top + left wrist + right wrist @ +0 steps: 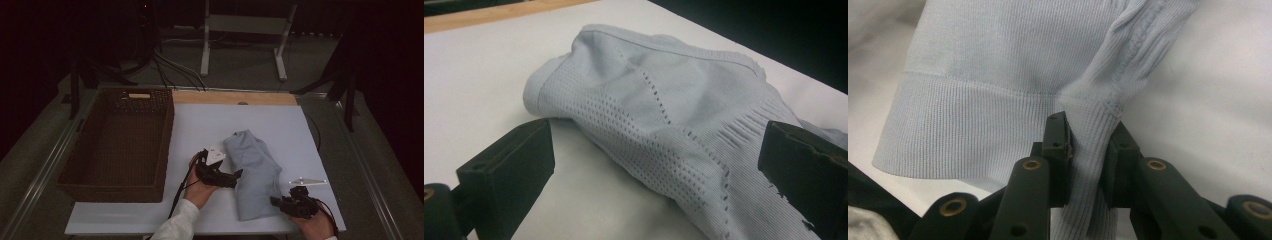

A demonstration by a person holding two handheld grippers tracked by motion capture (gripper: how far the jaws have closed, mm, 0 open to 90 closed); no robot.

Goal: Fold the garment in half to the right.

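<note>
We see a folded pale blue knitted garment point(254, 172) lying on the white table sheet point(200, 125), toward its near right part, well apart from the dark brown woven wicker basket point(120, 142) that stands at the sheet's left side. Our left hand point(200, 189) comes in from the near edge in a white sleeve point(175, 225), palm under the left gripper point(239, 174), which points rightward at the garment's left edge. In the left gripper view its jaws stand wide apart, one on the bare sheet beside the cloth and the other against the perforated knit point(664, 135), with nothing pinched. Our right hand point(315, 224) sits at the near right corner, holding the right gripper point(274, 201) aimed leftward at the garment's lower right edge. In the right gripper view its jaws are pressed together on a bunched fold of the ribbed hem point(1088, 150).
</note>
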